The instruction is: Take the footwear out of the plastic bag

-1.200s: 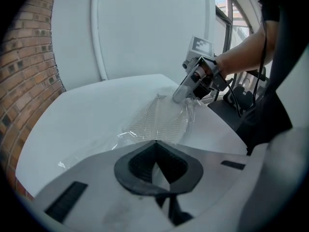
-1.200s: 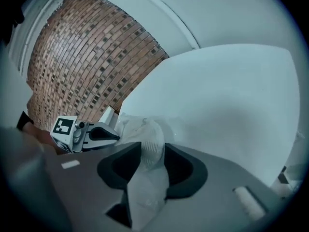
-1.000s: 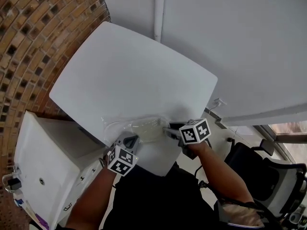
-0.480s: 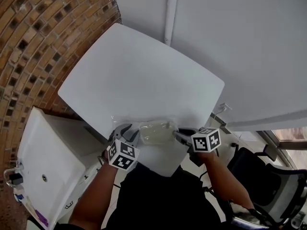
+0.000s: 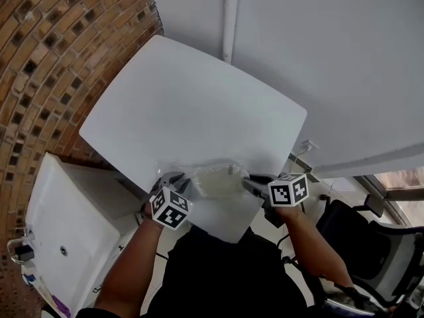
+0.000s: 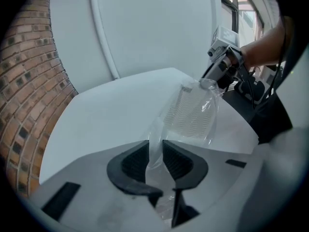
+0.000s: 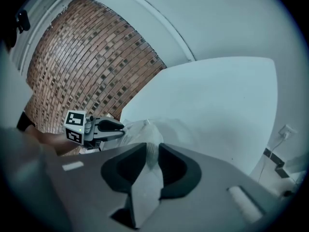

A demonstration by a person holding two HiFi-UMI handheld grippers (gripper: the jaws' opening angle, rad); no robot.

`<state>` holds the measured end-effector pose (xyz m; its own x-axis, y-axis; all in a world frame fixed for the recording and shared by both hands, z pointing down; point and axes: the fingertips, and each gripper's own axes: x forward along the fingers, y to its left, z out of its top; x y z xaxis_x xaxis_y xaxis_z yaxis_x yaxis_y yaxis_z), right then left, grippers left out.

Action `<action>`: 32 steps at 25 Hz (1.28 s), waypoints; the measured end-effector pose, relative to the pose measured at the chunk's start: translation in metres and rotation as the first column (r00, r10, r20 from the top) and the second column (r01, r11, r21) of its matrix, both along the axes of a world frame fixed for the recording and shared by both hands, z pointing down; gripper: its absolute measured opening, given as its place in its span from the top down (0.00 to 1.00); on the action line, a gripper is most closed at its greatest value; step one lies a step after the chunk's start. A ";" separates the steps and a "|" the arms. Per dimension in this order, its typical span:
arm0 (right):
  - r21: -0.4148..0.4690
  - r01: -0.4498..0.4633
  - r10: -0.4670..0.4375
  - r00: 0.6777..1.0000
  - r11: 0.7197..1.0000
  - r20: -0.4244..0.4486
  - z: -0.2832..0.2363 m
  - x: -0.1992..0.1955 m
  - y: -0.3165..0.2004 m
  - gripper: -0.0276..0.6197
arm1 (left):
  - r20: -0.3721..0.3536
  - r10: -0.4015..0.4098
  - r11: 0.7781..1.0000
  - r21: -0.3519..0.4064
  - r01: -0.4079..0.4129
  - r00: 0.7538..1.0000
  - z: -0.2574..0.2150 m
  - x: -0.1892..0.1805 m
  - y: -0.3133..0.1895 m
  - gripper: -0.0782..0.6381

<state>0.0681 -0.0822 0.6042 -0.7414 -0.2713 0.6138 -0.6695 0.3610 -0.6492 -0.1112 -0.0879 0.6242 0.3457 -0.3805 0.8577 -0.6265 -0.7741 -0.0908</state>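
A clear plastic bag (image 5: 215,181) with a pale, ridged-sole piece of footwear (image 6: 190,111) inside hangs stretched over the near edge of the white table (image 5: 192,105). My left gripper (image 5: 184,187) holds the bag's left end. A bunched strip of plastic (image 6: 155,146) runs between its pads as the jaws close. My right gripper (image 5: 246,185) holds the opposite end, its jaws also closing on crumpled plastic (image 7: 150,151). Each gripper shows in the other's view: the right gripper (image 6: 218,76) and the left gripper (image 7: 108,127).
A brick wall (image 5: 46,65) curves along the left and a grey wall with a white pipe (image 5: 228,15) stands behind the table. A white cabinet (image 5: 63,217) stands at the lower left, and an office chair (image 5: 377,257) at the lower right.
The bag has gone from lying near the table edge to being pulled taut between the two grippers. The right gripper has moved to the right.
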 end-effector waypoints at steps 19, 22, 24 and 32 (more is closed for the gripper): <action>0.022 -0.165 0.162 0.982 0.986 0.094 -0.031 0.051 -0.006 0.87 | 0.038 0.044 0.999 0.006 -0.044 0.998 -0.002 0.001 -0.017 0.81; 0.030 -0.192 0.188 0.977 0.981 0.098 -0.035 0.061 -0.007 0.87 | 0.055 0.046 0.999 0.011 -0.046 0.997 -0.001 -0.001 -0.020 0.82; 0.034 -0.211 0.207 0.973 0.977 0.100 -0.037 0.068 -0.006 0.87 | 0.066 0.043 0.999 0.013 -0.044 0.997 0.001 -0.004 -0.023 0.82; 0.041 -0.274 0.269 0.958 0.961 0.104 -0.040 0.089 -0.001 0.87 | 0.109 -0.014 1.000 0.010 0.013 0.994 0.007 -0.028 -0.034 0.85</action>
